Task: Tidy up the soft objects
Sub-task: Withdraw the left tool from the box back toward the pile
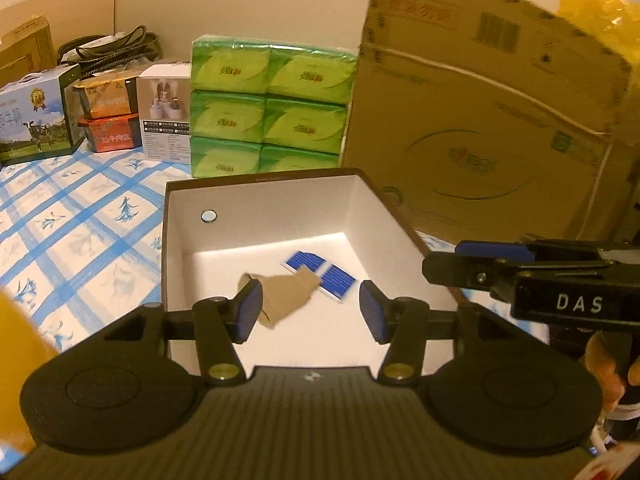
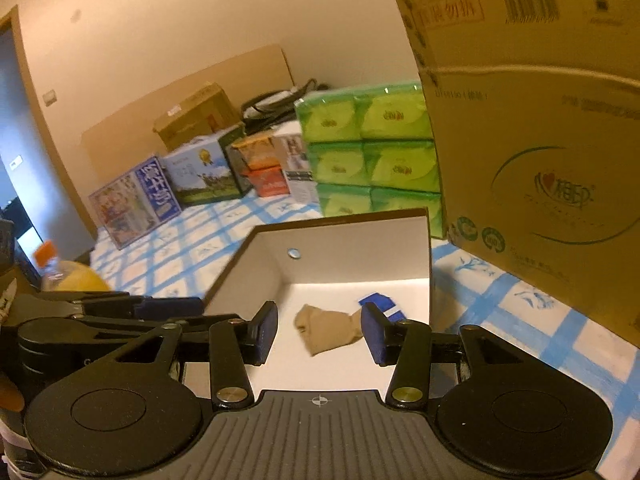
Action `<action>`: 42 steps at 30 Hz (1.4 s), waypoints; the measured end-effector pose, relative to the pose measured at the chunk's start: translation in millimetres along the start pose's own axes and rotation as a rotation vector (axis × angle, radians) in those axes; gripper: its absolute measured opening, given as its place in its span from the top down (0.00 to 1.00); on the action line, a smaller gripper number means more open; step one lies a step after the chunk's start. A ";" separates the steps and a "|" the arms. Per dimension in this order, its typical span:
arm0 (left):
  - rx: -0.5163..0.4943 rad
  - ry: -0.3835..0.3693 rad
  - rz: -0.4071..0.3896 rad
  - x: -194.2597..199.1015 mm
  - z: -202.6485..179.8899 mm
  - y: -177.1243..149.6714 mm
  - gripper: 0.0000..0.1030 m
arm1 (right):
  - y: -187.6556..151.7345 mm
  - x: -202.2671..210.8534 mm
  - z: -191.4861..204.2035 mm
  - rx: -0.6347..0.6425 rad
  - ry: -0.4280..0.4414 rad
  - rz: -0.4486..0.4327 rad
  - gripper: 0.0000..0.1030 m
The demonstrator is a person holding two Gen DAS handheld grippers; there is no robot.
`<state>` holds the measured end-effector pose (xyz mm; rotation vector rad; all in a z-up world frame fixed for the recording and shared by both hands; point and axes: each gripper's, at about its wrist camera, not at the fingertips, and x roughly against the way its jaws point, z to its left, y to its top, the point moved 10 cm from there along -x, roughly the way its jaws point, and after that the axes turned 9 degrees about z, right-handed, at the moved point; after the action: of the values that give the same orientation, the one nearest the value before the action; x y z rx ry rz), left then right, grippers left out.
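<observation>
One open box (image 1: pixel 256 200) sits at the centre, holding one tan sock (image 1: pixel 280 296) and one blue card (image 1: pixel 320 274) at its 1 o'clock. Behind it, at 12 o'clock, six green tissue packs (image 1: pixel 270 108) show — stacked three high, two across. One big carton (image 1: pixel 480 120) stands at 2 o'clock. At 10 o'clock sit two milk cartons (image 2: pixel 168 188), two orange tubs (image 1: pixel 110 120) stacked, and one white box (image 1: pixel 166 112). Two grippers — left (image 1: pixel 310 310), right (image 2: pixel 320 334).
</observation>
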<state>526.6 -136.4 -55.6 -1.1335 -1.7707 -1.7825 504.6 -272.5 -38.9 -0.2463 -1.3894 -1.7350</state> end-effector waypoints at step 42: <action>0.177 0.137 -0.111 262.0 73.0 -217.5 0.51 | -171.6 126.3 152.2 -0.035 0.057 0.011 0.55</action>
<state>225.4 31.6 -7.3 -0.8383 -1.8975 -1.6820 252.1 -204.9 -24.5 -0.2215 -1.3161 -1.7454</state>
